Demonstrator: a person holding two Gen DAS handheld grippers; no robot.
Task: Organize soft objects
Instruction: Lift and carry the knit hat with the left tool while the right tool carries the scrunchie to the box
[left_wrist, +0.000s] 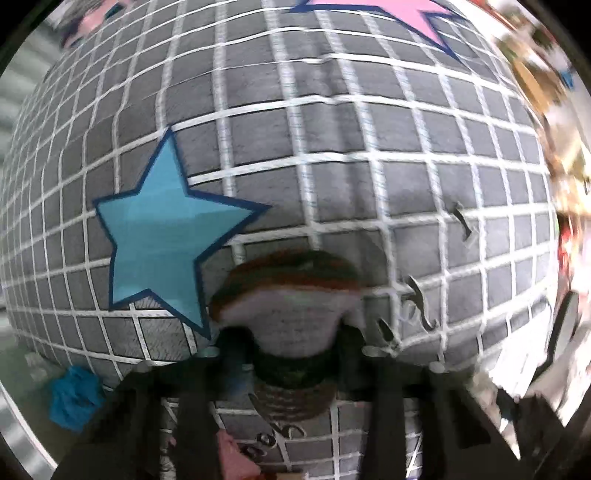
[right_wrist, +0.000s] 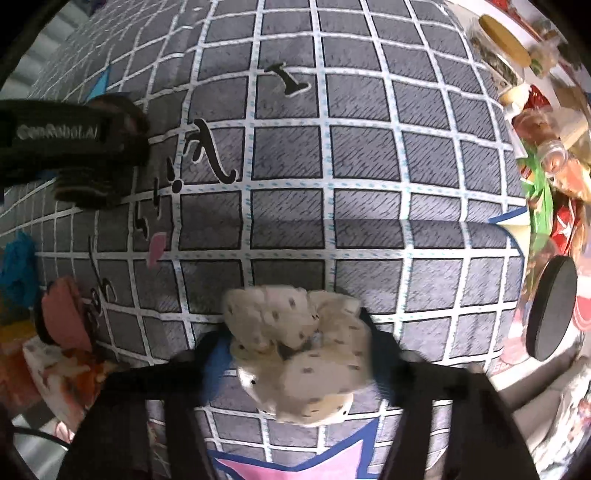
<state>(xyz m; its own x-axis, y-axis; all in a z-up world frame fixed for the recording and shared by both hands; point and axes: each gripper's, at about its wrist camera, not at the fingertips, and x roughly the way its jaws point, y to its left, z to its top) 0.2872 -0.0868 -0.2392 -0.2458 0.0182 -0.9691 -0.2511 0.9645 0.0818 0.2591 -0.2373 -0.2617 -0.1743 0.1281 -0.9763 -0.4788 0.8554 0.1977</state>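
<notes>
My left tongs (left_wrist: 295, 354) pinch a striped sock (left_wrist: 291, 295); my right tongs (right_wrist: 299, 354) pinch a cream spotted sock (right_wrist: 295, 350), both above the grey checked mat (right_wrist: 362, 155).

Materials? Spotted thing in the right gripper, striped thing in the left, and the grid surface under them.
Spotted scrunchie: looks like thin cream fabric, matte, gathered into puffy folds. Striped item: probably knit, ribbed rows, fuzzy; blurred, so unsure. Grid mat: appears to be short-pile printed textile, matte, with soft creases.
</notes>
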